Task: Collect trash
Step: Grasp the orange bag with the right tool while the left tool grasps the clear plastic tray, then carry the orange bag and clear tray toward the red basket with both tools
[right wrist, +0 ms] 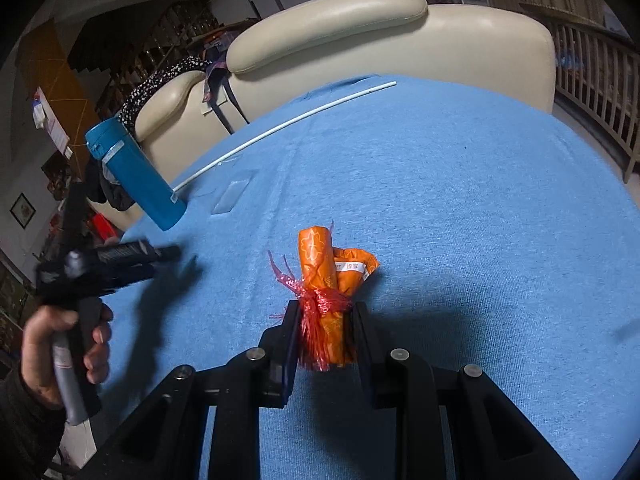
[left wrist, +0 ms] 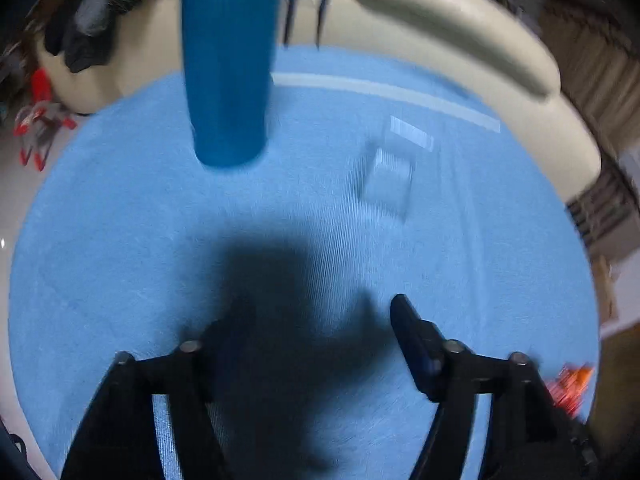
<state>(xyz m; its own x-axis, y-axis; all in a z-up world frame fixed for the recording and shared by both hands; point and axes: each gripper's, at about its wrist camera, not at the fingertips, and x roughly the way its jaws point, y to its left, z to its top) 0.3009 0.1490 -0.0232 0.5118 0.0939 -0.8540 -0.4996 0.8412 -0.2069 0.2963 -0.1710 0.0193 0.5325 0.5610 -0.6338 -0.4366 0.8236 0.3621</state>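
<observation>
My right gripper is shut on an orange wrapper bundle tied with red plastic string, held just above the blue cloth. A sliver of it shows at the right edge of the left wrist view. My left gripper is open and empty over the blue cloth; it also shows in the right wrist view, at the left. A clear plastic wrapper lies flat ahead of the left gripper, also faint in the right wrist view. A long white straw lies near the far edge.
A tall blue bottle stands on the cloth at the far left, also in the right wrist view. A cream sofa runs behind the cloth-covered surface, with dark clothes draped on it. A wooden railing is at the right.
</observation>
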